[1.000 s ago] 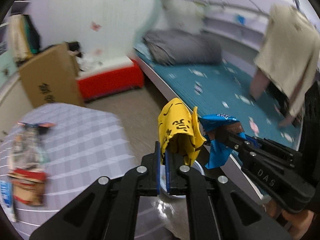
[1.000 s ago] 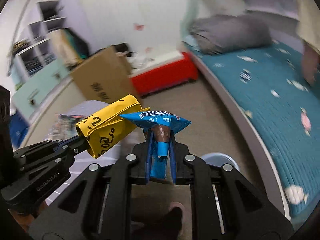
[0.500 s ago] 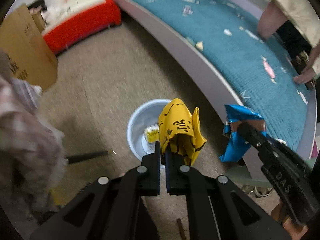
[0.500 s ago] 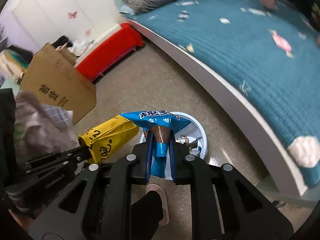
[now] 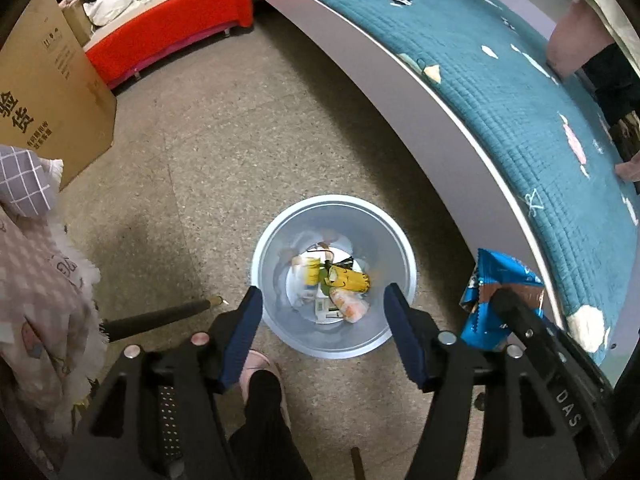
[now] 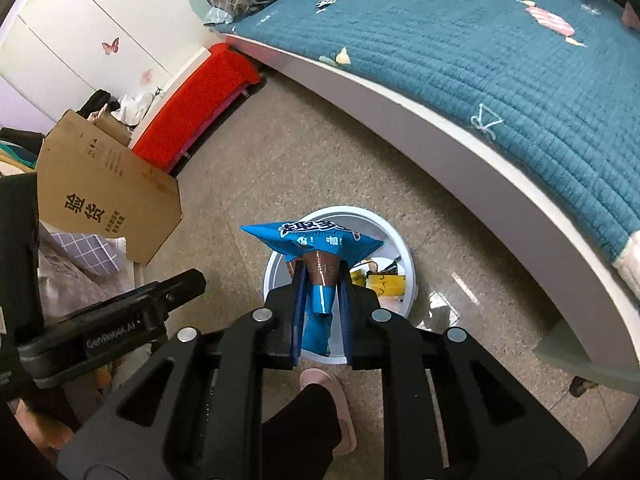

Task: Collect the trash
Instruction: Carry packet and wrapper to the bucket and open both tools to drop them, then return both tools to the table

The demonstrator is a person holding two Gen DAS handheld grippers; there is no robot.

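Hovering over the trash bin [image 5: 266,240] on the floor; left gripper [image 5: 323,300] spread apart, empty | right gripper [image 6: 320,280] clamped on blue wrapper [image 6: 316,238] | yellow wrapper [image 5: 347,280] inside bin

Speckled floor [image 5: 248,128]: trash bin [image 5: 394,236], cardboard box [image 5: 44,92].

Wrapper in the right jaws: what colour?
Blue wrapper with a brown band, clearest in the right wrist view.
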